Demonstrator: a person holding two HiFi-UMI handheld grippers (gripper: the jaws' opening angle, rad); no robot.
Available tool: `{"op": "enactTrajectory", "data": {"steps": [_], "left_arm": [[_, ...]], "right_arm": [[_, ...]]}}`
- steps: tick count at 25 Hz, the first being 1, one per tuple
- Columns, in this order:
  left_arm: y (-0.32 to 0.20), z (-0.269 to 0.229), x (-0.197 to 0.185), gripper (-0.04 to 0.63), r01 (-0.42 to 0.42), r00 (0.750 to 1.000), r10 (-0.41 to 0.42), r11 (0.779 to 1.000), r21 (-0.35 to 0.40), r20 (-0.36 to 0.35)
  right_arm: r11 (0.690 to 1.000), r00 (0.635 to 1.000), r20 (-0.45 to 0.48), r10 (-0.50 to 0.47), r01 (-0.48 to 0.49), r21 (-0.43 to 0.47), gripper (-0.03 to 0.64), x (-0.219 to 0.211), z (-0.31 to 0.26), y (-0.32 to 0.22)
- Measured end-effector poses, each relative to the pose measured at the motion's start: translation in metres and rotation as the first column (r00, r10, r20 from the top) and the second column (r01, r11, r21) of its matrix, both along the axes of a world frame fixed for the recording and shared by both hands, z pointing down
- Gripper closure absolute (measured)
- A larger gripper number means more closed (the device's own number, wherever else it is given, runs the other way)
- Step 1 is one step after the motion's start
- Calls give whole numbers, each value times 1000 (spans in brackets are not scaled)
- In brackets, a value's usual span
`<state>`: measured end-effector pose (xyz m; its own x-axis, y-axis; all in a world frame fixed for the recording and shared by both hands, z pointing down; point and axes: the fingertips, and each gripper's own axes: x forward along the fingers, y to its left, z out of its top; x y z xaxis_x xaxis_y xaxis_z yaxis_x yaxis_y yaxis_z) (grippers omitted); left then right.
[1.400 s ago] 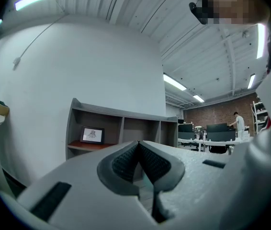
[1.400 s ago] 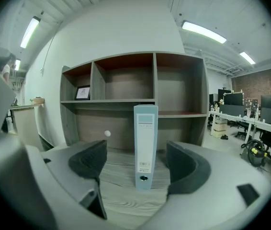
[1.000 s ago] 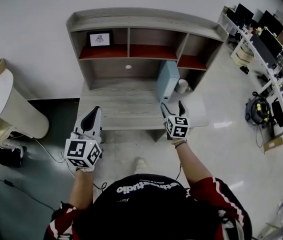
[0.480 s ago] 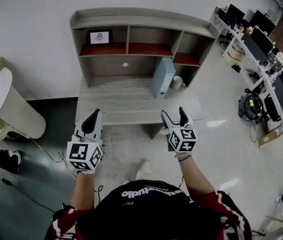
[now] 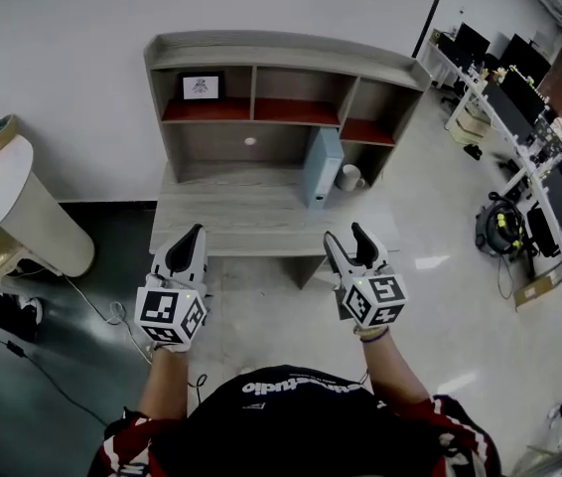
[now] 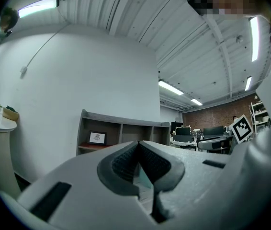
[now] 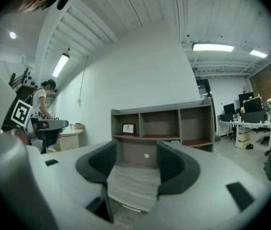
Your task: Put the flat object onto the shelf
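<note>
Your left hand-held gripper (image 5: 192, 235) has its jaws together, tips meeting with nothing between them, as its own view shows (image 6: 138, 145). Your right hand-held gripper (image 5: 345, 234) has its jaws apart and has just been closing them; nothing is between them (image 7: 135, 155), only the table and shelf seen beyond. You hold both pointing level, in front of the near edge of the table (image 5: 241, 217), touching nothing. The flat object (image 5: 323, 165), pale blue, stands upright on the table under the shelf (image 5: 281, 48), below the divider between the middle and right compartments, well apart from both hand-held grippers. A mug (image 5: 349, 177) sits just beside it on the right, and a frame (image 5: 201, 86) stands in the left compartment
</note>
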<state>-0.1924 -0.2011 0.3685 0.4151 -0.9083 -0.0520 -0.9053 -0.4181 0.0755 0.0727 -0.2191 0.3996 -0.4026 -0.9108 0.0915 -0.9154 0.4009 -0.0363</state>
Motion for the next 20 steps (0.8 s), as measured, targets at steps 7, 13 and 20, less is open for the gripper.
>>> {"op": "enactTrajectory", "data": {"steps": [7, 13, 20], "left_arm": [[11, -9, 20, 589, 22, 1000, -22, 1000, 7, 9], [16, -16, 34, 589, 28, 999, -29, 999, 17, 28], [24, -23, 45, 589, 29, 999, -30, 999, 25, 34]], "right_arm": [[999, 1000, -12, -21, 22, 37, 444, 23, -17, 11], [996, 998, 4, -55, 55, 64, 534, 30, -31, 20], [995, 998, 25, -62, 60, 84, 595, 38, -41, 27]]}}
